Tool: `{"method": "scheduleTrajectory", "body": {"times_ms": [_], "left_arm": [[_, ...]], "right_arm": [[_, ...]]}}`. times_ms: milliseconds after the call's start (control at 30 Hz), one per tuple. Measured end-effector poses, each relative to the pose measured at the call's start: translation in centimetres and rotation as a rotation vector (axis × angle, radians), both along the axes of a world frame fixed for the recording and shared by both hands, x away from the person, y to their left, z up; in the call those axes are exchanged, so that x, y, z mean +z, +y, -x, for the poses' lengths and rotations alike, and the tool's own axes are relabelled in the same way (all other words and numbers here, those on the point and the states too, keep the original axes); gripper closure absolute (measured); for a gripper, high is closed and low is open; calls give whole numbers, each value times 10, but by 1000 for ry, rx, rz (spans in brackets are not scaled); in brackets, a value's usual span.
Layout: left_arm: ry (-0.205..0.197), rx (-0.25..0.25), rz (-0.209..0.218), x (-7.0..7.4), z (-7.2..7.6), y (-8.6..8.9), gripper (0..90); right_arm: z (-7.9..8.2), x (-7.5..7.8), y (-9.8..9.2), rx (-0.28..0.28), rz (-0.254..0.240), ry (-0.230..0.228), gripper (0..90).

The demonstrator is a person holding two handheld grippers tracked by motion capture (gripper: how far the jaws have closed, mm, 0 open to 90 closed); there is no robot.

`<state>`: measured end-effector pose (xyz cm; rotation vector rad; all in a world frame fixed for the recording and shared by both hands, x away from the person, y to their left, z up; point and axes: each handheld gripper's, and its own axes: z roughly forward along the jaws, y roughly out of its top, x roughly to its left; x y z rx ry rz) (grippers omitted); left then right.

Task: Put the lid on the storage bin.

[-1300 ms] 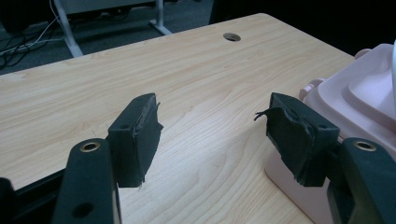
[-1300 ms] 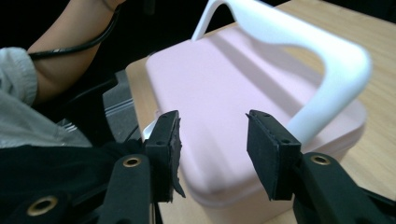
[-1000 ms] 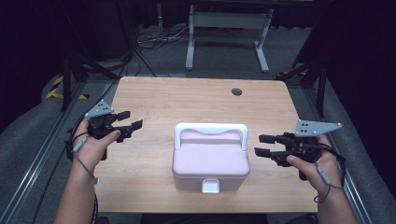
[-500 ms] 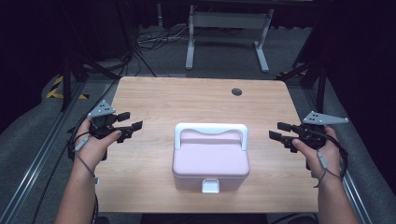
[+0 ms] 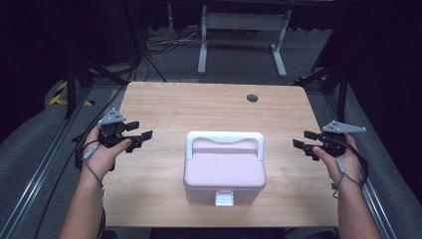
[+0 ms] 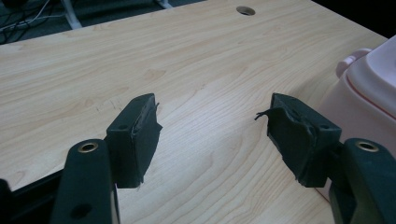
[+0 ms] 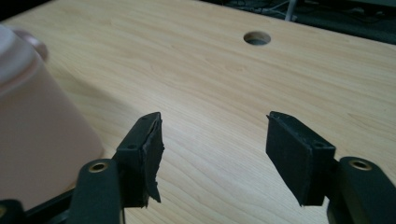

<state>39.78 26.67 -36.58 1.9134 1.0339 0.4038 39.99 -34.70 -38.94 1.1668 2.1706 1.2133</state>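
A pink plastic box with a white handle and a white front latch sits shut on the wooden table, near the front middle. My left gripper hovers to the left of the box, open, nothing between its jaws. In the left gripper view the left gripper has the box's edge at the right. My right gripper hovers right of the box, open and empty. The right gripper view has that gripper over bare wood, with the box at the left.
A round cable hole lies in the table's far right part, also seen as the hole ahead of the right gripper. Cables and a metal stand sit on the floor beyond the table. Rails run along both table sides.
My right gripper has risen and moved away from the front edge, a little farther right of the box. The left gripper has barely moved. The box has stayed put.
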Motion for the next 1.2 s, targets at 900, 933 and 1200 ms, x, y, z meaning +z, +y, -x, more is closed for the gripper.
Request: {"method": "scheduleTrajectory", "body": {"times_ms": [900,933,1200], "left_arm": [[79,-14,-35,-26,-17,-7,341],[83,-15,-36,-26,-18,-8,341],[86,-25,-36,-28,-20,-8,336]], "right_arm": [[-15,-62,2,-48,101,196,217],[-15,-64,2,-43,105,194,216],[-15,-71,2,-36,124,174,206]]}}
